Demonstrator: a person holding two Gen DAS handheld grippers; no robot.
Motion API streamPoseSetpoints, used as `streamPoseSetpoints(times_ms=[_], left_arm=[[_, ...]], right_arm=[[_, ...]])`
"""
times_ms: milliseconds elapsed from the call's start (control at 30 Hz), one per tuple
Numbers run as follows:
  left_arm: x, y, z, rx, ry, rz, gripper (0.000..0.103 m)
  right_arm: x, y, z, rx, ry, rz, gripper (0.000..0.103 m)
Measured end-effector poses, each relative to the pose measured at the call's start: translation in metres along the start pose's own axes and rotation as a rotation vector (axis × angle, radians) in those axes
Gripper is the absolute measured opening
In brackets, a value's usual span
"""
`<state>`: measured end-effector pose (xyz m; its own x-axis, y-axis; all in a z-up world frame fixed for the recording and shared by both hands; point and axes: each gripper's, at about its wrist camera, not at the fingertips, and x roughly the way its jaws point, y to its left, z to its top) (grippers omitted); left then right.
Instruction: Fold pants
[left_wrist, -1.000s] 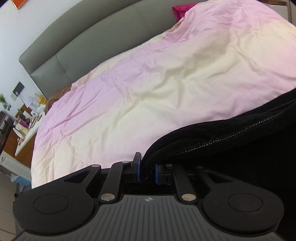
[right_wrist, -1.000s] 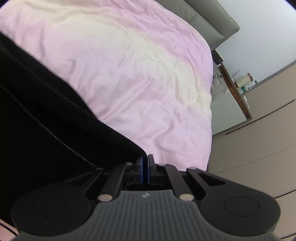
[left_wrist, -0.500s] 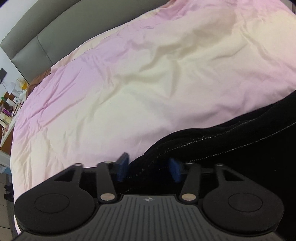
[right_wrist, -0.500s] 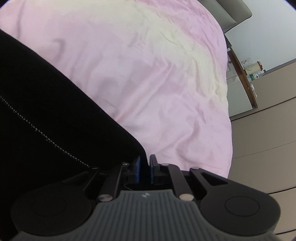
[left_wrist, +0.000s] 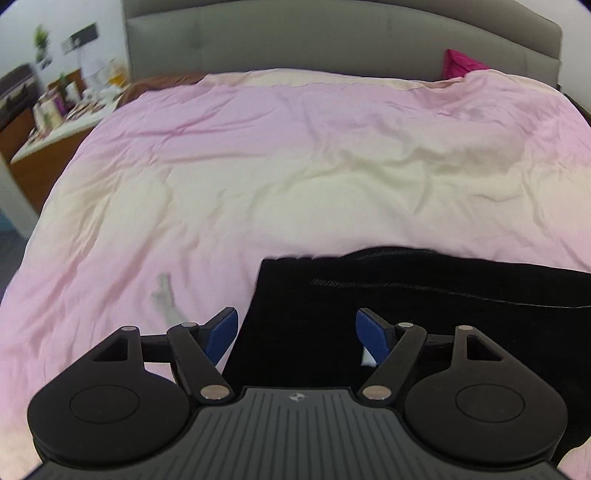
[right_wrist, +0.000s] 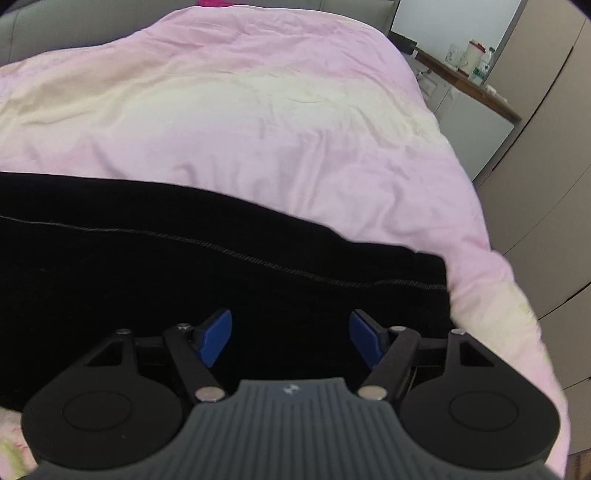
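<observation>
The black pants lie flat on the pink and cream bedspread, with a pale stitched seam running across them. Their left end shows in the left wrist view and their right end in the right wrist view. My left gripper is open and empty, just above the pants' left edge. My right gripper is open and empty over the pants near their right end. Blue pads line the fingers.
A grey headboard and a magenta pillow are at the far end. A cluttered side table stands left of the bed. A shelf with jars and beige cupboards stand to the right.
Both grippers have opened and let go of the pants, which now lie flat on the bed. Both have drawn back and levelled out.
</observation>
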<state>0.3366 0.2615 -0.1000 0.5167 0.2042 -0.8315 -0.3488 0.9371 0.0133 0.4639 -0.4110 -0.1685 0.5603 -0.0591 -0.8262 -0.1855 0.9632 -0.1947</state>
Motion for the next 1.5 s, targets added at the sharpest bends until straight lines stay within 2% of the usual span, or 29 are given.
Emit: streamPoseSetpoints(times_ms=[167, 367, 400, 433, 500, 567, 600, 700, 767, 833, 900, 1000, 1067, 1100, 1133, 1167, 1267, 1333, 1400, 1500], left_arm=[[0.004, 0.057, -0.065, -0.272, 0.068, -0.054, 0.086], [0.037, 0.083, -0.113, -0.616, 0.077, -0.219, 0.086], [0.043, 0.083, -0.116, -0.656, 0.073, -0.237, 0.083], [0.048, 0.081, -0.117, -0.679, 0.068, -0.248, 0.075], [0.053, 0.075, -0.112, -0.696, 0.062, -0.233, 0.063], [0.054, 0.069, -0.104, -0.698, 0.072, -0.174, 0.053], [0.053, 0.064, -0.099, -0.679, 0.084, -0.129, 0.044], [0.055, 0.054, -0.086, -0.644, 0.134, -0.047, 0.037], [0.057, 0.048, -0.081, -0.613, 0.156, -0.01, 0.036], [0.059, 0.046, -0.08, -0.592, 0.175, 0.017, 0.035], [0.06, 0.043, -0.078, -0.586, 0.184, 0.037, 0.035], [0.061, 0.038, -0.076, -0.575, 0.192, 0.065, 0.035], [0.062, 0.036, -0.073, -0.569, 0.194, 0.079, 0.035], [0.062, 0.035, -0.072, -0.567, 0.196, 0.084, 0.035], [0.061, 0.035, -0.072, -0.568, 0.198, 0.088, 0.035], [0.06, 0.034, -0.071, -0.564, 0.199, 0.091, 0.035], [0.057, 0.029, -0.067, -0.532, 0.196, 0.1, 0.034], [0.058, 0.026, -0.066, -0.51, 0.192, 0.104, 0.034], [0.061, 0.025, -0.066, -0.505, 0.188, 0.106, 0.034], [0.063, 0.024, -0.066, -0.498, 0.191, 0.113, 0.034]], right_arm=[[-0.018, 0.016, -0.047, 0.166, 0.011, 0.084, 0.067], [-0.027, -0.008, -0.093, 0.405, 0.011, 0.118, 0.066], [-0.03, -0.017, -0.098, 0.437, 0.004, 0.111, 0.066], [-0.033, -0.026, -0.103, 0.465, 0.0, 0.102, 0.065], [-0.038, -0.046, -0.11, 0.517, -0.008, 0.083, 0.059], [-0.043, -0.068, -0.116, 0.573, -0.022, 0.065, 0.057], [-0.042, -0.079, -0.117, 0.604, -0.029, 0.06, 0.057], [-0.035, -0.11, -0.117, 0.7, -0.063, 0.068, 0.057], [-0.022, -0.129, -0.114, 0.775, -0.074, 0.074, 0.057], [-0.008, -0.146, -0.113, 0.847, -0.092, 0.097, 0.05], [0.006, -0.159, -0.106, 0.902, -0.117, 0.124, 0.05], [0.034, -0.175, -0.103, 0.95, -0.104, 0.111, 0.05], [0.05, -0.183, -0.104, 1.01, -0.083, 0.153, 0.036], [0.055, -0.183, -0.105, 1.035, -0.083, 0.177, 0.017], [0.056, -0.184, -0.105, 1.056, -0.087, 0.196, 0.013], [0.052, -0.183, -0.102, 1.044, -0.108, 0.19, 0.01], [0.011, -0.179, -0.081, 0.913, -0.253, 0.154, 0.007], [-0.01, -0.184, -0.076, 0.875, -0.286, 0.136, 0.006], [-0.005, -0.189, -0.08, 0.847, -0.233, 0.102, 0.005], [0.021, -0.192, -0.104, 0.886, -0.127, 0.069, 0.005]])
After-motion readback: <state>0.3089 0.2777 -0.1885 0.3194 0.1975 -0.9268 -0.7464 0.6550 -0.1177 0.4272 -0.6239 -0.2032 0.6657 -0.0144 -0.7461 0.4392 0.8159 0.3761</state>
